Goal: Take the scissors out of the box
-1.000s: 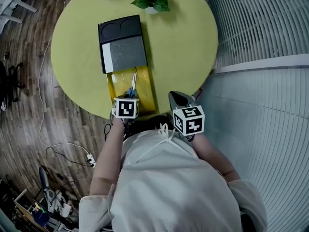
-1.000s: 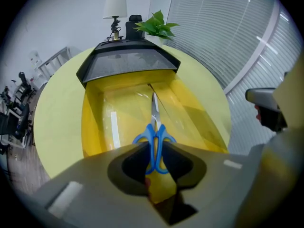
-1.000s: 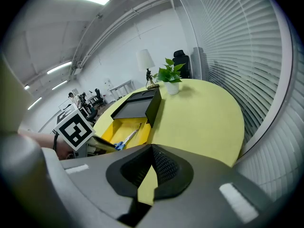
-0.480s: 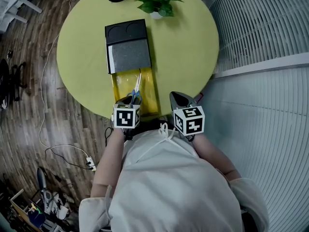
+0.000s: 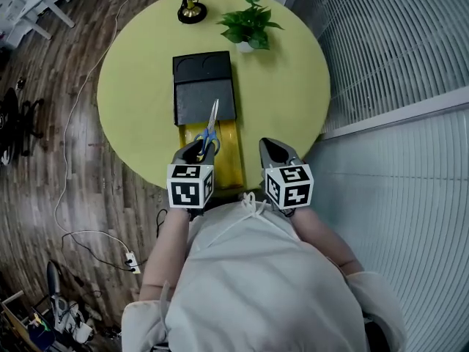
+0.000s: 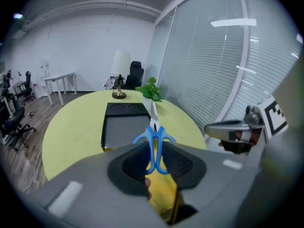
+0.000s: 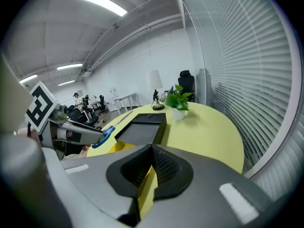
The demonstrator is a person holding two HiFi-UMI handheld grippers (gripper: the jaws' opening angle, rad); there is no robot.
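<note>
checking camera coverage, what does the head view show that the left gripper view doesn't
Only the head view: the person's white top and the wood floor. Only the left gripper view: the left gripper closed on the scissors by their blue handles, seen close up, and the white back wall. Both: scissors, black box, plant, lamp, yellow table.

Both point forward and down, left claw [image 5: 198,151] clamped on the scissors [image 5: 211,127], right claw [image 5: 273,149] with jaws together
</note>
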